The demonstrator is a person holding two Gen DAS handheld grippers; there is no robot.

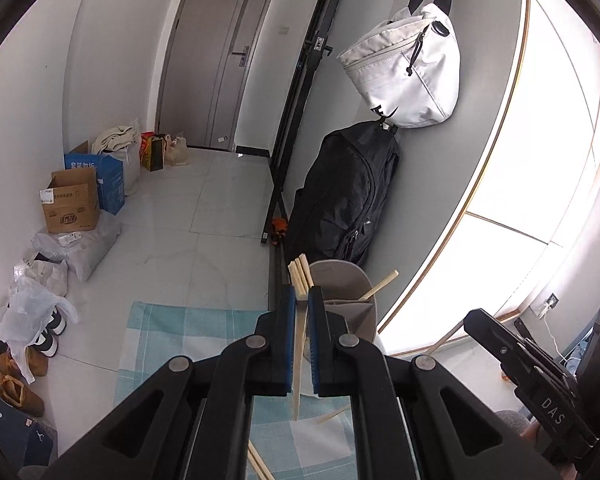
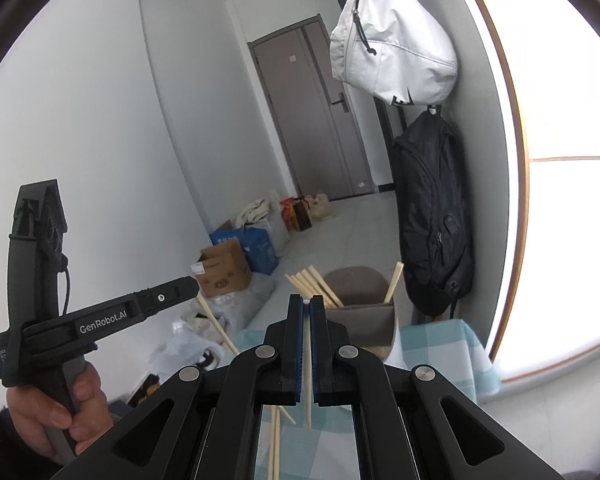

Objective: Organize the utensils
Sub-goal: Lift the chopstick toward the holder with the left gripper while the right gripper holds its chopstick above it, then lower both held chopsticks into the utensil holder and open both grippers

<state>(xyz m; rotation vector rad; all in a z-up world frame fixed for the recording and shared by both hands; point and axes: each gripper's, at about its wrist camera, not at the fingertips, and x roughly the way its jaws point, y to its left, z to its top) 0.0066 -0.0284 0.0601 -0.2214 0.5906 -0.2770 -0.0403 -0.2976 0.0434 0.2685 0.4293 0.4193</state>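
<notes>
My left gripper [image 1: 302,294] is shut on a single pale wooden chopstick [image 1: 299,364] that hangs down between its blue pads. My right gripper [image 2: 308,302] is shut the same way on another chopstick [image 2: 307,380]. Just beyond both stands a grey utensil holder [image 2: 360,316] with a divider. Several chopsticks [image 2: 312,284] lean out of its left compartment, and one chopstick [image 2: 394,280] leans in the right one. The holder [image 1: 350,304] sits on a light blue checked cloth [image 1: 172,340]. The right wrist view shows the left gripper [image 2: 194,282] from the side, held by a hand [image 2: 60,400].
Loose chopsticks [image 2: 274,444] lie on the cloth below the grippers. A white bag [image 1: 408,68] and a black backpack [image 1: 344,196] hang on the wall behind the holder. Cardboard boxes [image 1: 72,204], plastic bags and shoes line the floor at left. A bright window is at right.
</notes>
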